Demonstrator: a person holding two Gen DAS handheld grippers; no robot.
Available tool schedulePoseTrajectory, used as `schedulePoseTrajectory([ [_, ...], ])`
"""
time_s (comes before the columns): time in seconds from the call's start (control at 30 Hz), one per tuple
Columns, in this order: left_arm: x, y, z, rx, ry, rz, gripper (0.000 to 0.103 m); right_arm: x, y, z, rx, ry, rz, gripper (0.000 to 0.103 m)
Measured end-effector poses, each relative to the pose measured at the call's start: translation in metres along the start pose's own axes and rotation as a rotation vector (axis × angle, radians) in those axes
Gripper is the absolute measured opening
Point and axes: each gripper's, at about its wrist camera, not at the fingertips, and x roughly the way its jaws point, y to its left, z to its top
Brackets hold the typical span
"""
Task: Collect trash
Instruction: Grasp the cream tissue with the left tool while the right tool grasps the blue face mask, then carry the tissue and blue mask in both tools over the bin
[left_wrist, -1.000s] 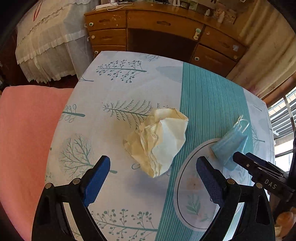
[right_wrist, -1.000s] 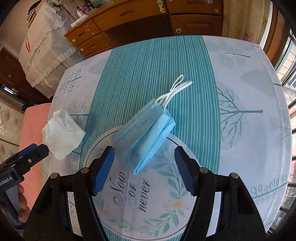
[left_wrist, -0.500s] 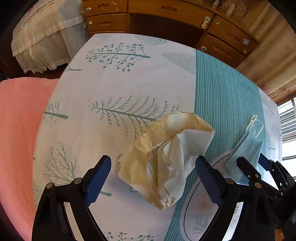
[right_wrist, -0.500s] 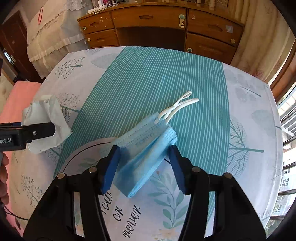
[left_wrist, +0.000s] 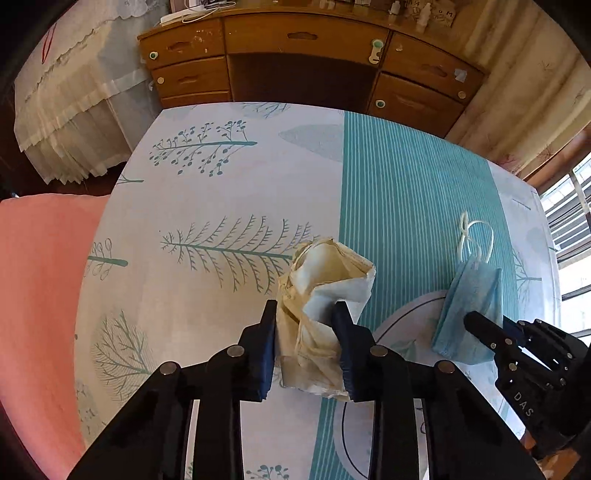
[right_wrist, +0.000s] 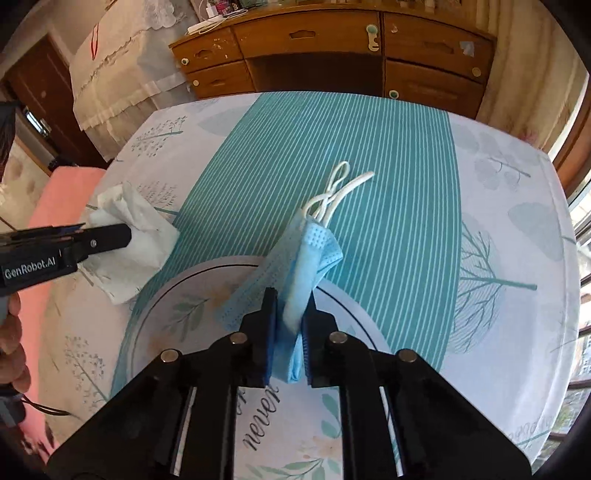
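A crumpled cream paper napkin lies on the tree-print tablecloth. My left gripper is closing on it, and its blue pads press the wad from both sides. From the right wrist view, the same napkin looks white, with the left gripper clamped on it. A folded blue face mask with white ear loops sits between the pads of my right gripper, which is shut on its lower end. The left wrist view shows the mask and the right gripper at the right.
The table carries a teal striped band and a round printed medallion. A wooden dresser stands behind it, a lace-covered piece at the far left, a pink cushion at the left edge. A hand holds the left tool.
Both grippers went from wide open around their items to closed on them. The left one moved forward and down over the napkin; the mask now stands pinched upright.
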Motion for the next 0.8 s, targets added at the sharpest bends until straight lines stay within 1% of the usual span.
schedulePoseTrajectory([
  [0.13, -0.019, -0.005, -0.022, 0.033, -0.008, -0.011, 0.027, -0.021, -0.006, -0.015, 0.056, -0.021, 0.040, 0.009],
  [0.23, -0.042, -0.001, -0.048, 0.027, -0.020, -0.046, 0.026, -0.043, -0.006, -0.030, 0.073, -0.039, 0.051, 0.009],
  [0.37, -0.081, 0.000, -0.086, 0.034, -0.054, -0.111, 0.026, -0.081, 0.000, -0.057, 0.090, -0.073, 0.042, 0.009],
  [0.57, -0.146, 0.005, -0.158, 0.085, -0.089, -0.180, 0.026, -0.151, 0.024, -0.121, 0.113, -0.125, 0.016, 0.009],
  [0.7, -0.189, 0.016, -0.211, 0.125, -0.113, -0.227, 0.026, -0.197, 0.054, -0.173, 0.110, -0.157, -0.007, 0.009],
  [0.8, -0.222, 0.027, -0.258, 0.149, -0.128, -0.259, 0.026, -0.228, 0.082, -0.217, 0.108, -0.181, -0.020, 0.009],
])
